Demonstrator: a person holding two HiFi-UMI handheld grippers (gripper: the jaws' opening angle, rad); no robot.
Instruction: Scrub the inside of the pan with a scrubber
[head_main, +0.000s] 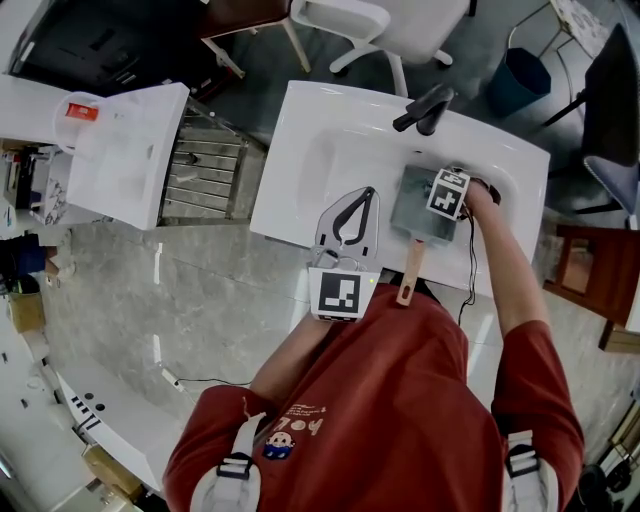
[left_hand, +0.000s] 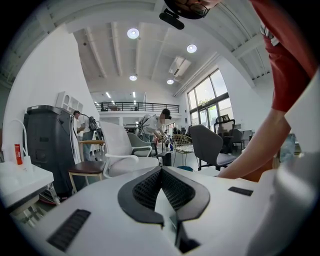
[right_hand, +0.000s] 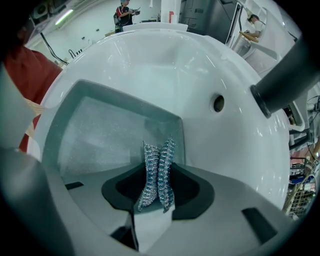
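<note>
Head view looks down on a white oval ceramic sink (head_main: 300, 150), with a person in a red shirt standing at its near rim. A grey square pan (head_main: 412, 200) with a pale wooden handle (head_main: 408, 280) lies in the sink's basin, right of centre. The handle reaches back over the near rim toward the person. The right gripper (head_main: 443, 212) is down inside the basin above the pan, with its marker cube (head_main: 449, 192) on top. The black faucet (head_main: 425, 106) stands on the sink's far rim, just beyond the pan.

The right gripper view has the right gripper (right_hand: 159, 167) with its jaws clamped on a silvery metal-mesh scrubber (right_hand: 157, 175), pinched into an upright fold between the black pads (right_hand: 192, 192). Past the scrubber is the pan (right_hand: 110, 130), its speckled grey floor and low walls facing the camera. Whether the scrubber touches that floor cannot be told. The sink (right_hand: 230, 150) curves round the pan, and the faucet (right_hand: 285, 77) juts in at the sink's right side.

The left gripper (head_main: 366, 196) is held over the sink's near rim, left of the pan and apart from it. In the left gripper view the left gripper (left_hand: 161, 171) has its jaws together at the tips with nothing between them. It points away from the sink, toward office chairs (left_hand: 207, 145) and windows.
</note>
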